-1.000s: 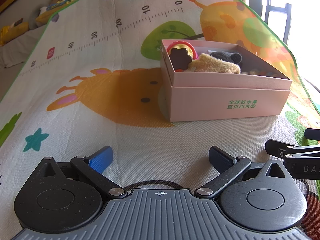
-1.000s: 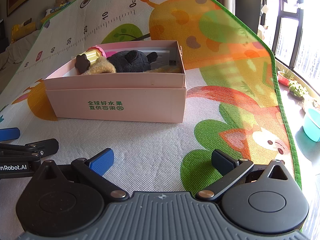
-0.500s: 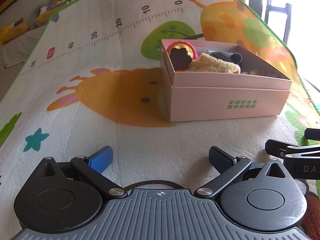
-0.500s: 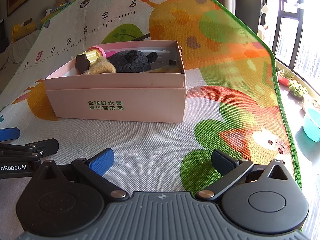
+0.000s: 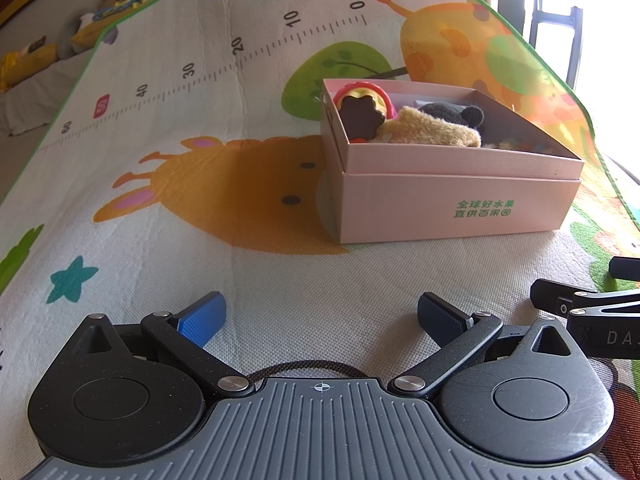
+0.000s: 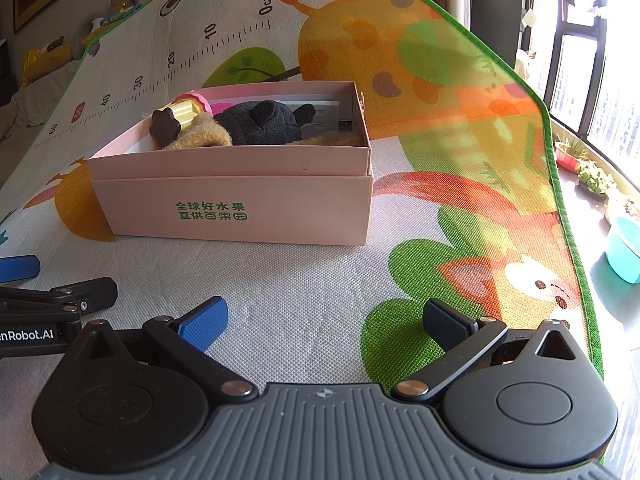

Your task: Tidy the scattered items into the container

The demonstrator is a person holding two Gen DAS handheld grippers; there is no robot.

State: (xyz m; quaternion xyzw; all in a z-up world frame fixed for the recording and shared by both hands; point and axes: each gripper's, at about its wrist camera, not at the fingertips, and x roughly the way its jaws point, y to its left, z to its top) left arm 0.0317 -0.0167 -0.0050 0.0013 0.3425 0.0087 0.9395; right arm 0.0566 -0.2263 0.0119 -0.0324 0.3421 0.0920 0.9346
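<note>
play mat (image 5: 280,280) | left tool (image 5: 318,316) low, spread | right tool (image 6: 324,320) low, spread

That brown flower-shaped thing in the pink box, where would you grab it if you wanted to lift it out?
Take the brown flower-shaped piece by its scalloped edge, coming from above. It pokes up above the pink box rim, leaning against the gold-and-pink toy, so its rim is free. The tan plush and the box wall crowd its sides, so a sideways approach looks blocked.
</note>
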